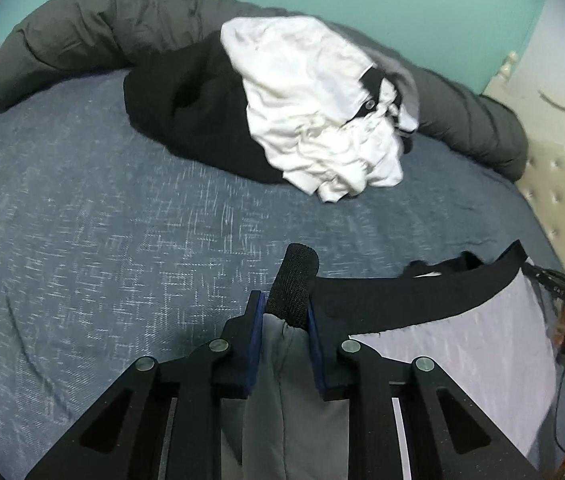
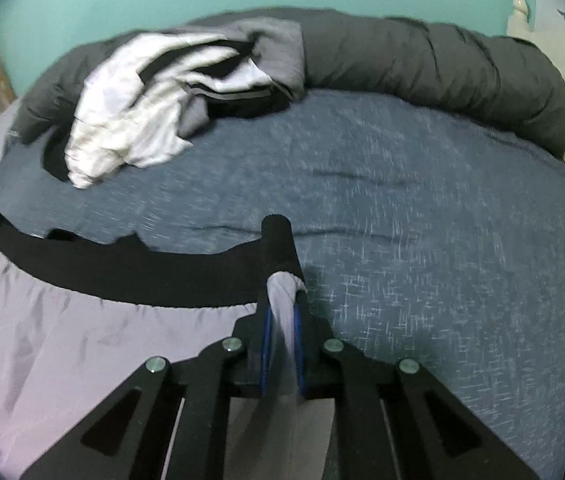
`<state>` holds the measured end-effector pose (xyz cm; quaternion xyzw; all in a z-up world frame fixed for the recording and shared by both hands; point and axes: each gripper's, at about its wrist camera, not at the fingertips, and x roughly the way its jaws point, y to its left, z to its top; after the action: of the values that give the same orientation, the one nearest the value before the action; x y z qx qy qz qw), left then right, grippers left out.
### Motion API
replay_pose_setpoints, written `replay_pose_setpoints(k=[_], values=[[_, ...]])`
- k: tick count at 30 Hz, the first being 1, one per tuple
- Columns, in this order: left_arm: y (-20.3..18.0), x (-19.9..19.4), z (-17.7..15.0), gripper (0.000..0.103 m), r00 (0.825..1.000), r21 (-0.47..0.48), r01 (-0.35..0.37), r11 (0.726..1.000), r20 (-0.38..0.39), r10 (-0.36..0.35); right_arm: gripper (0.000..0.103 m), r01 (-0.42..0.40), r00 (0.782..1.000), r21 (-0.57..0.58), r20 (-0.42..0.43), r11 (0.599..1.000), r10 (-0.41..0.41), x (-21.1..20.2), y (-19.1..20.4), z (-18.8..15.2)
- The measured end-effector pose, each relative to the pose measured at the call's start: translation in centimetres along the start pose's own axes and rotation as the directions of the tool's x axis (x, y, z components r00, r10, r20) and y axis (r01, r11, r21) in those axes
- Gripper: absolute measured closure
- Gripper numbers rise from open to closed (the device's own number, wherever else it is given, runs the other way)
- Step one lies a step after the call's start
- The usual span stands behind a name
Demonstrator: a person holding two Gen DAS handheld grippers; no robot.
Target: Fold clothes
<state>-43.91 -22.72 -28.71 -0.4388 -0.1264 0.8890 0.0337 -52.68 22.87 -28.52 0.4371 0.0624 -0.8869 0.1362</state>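
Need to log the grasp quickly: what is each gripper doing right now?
Left gripper: shut on one end of the grey shorts.
Right gripper: shut on the other end.

Bed under a blue-grey heathered cover, rolled dark grey duvet along its far edge, heap of black and white clothes beside it

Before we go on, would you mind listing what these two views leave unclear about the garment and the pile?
- Grey garment: its lower part is cut off by the frame edge in both views, so its type is unclear.
- Pile: the black piece is half covered by the white one; the right wrist view blurs it.
- Right gripper: motion-blurred.
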Motion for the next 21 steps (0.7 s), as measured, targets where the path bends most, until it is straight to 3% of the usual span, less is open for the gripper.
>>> replay_pose_setpoints(k=[3, 5, 6, 7, 11, 13, 18, 21], values=[[0.2, 1.7, -0.5, 0.079, 0.999, 0.001, -0.019, 1.0, -0.048, 0.019, 0.093, 0.018, 0.999, -0.01, -0.04, 1.0, -0.019, 1.7, 0.3, -0.5], [0.5, 1.8, -0.9, 0.072, 0.999, -0.01, -0.031, 0.999, -0.044, 0.03, 0.091, 0.019, 0.999, -0.009, -0.048, 1.0, -0.02, 2.0, 0.3, -0.8], [0.6, 1.6, -0.9, 0.07, 0.998, -0.011, -0.034, 0.999, -0.048, 0.034, 0.087, 0.021, 0.999, -0.003, -0.042, 1.0, -0.021, 1.7, 0.2, -0.9], [0.7, 1.4, -1.0, 0.07, 0.998, -0.011, -0.037, 0.999, -0.053, 0.036, 0.076, 0.015, 0.999, 0.011, -0.03, 1.0, -0.015, 1.1, 0.0, -0.9], [1.5, -2.2, -1.0, 0.058, 0.999, -0.05, -0.032, 0.998, -0.014, 0.031, 0.068, -0.011, 1.0, 0.094, 0.011, 0.995, 0.01, -1.9, -1.6, -1.8], [2.0, -4.7, -1.7, 0.05, 1.0, -0.071, -0.003, 0.998, -0.001, 0.003, 0.067, -0.078, 0.997, 0.16, 0.029, 0.984, 0.074, -4.1, -2.5, -3.0], [1.9, -10.6, -5.6, 0.049, 1.0, -0.081, 0.021, 0.996, 0.018, -0.02, 0.062, -0.155, 0.988, 0.208, 0.047, 0.966, 0.149, -9.1, -2.5, -7.8], [0.4, -13.9, -8.9, 0.049, 0.997, -0.064, 0.05, 0.997, 0.059, -0.046, 0.062, -0.238, 0.971, 0.189, 0.072, 0.953, 0.228, -11.5, 0.1, -10.1]])
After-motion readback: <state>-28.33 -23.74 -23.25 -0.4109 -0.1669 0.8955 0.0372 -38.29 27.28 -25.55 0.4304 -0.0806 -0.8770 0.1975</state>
